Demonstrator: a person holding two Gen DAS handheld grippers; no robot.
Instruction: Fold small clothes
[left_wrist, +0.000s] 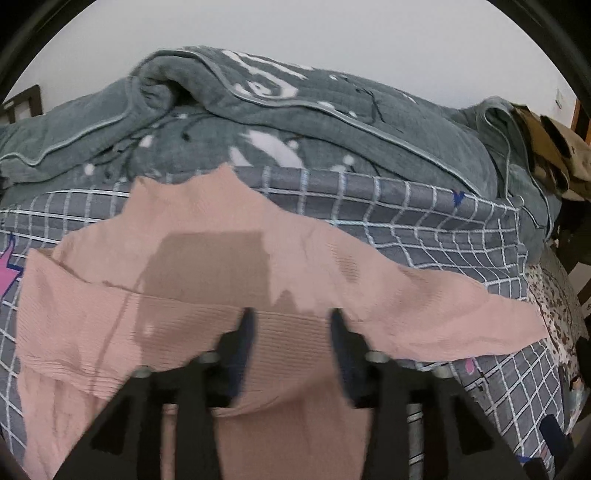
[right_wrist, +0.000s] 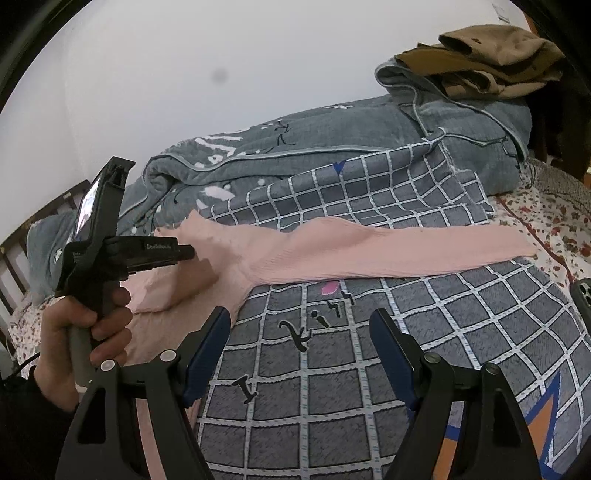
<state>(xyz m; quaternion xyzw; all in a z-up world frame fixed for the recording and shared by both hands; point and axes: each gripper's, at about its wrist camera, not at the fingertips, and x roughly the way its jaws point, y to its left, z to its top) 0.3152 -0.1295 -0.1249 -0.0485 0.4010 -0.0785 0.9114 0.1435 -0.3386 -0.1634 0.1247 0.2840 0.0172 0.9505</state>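
Observation:
A pink ribbed long-sleeved top (left_wrist: 192, 229) lies spread on the grey checked sheet (left_wrist: 436, 225). My left gripper (left_wrist: 291, 321) hovers low over the top's middle. Its jaws are apart with pink cloth under and between them, and the pads do not press on it. In the right wrist view the top (right_wrist: 314, 247) stretches one sleeve out to the right. There a hand (right_wrist: 74, 332) holds my left gripper (right_wrist: 188, 253) over the top's left part. My right gripper (right_wrist: 299, 314) stands open over the bare checked sheet (right_wrist: 332, 387), just right of the top's lower edge, holding nothing.
A bunched grey quilt (right_wrist: 332, 125) runs along the back by the white wall. Brown clothes (right_wrist: 487, 62) lie piled on it at the back right. A phone (right_wrist: 583, 295) rests at the right edge on a floral sheet (right_wrist: 546, 206). A wooden headboard (right_wrist: 22, 251) stands at the left.

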